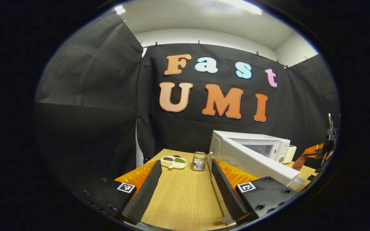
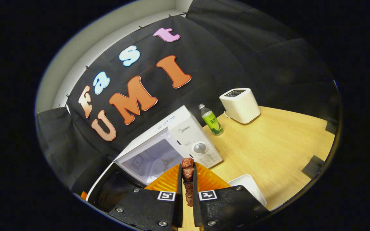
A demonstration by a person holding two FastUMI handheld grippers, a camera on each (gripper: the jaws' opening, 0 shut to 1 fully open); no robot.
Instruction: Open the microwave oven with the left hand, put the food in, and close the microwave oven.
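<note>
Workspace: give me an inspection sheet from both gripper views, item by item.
Surface: wooden table, bare in front.
Job's things: white microwave, door swung open; piece of meat clamped upright.
Clutter: divided snack dish, wire holder, green bottle, white toaster, white tray.
Grippers: left gripper jaws wide apart, empty, beside the door; right gripper shut on the meat, facing the cavity.
Cables: nothing seen.
Surroundings: black cloth wall, ceiling light.

White microwave [image 2: 185,141] door open; brown meat [image 2: 188,183] upright.
</note>
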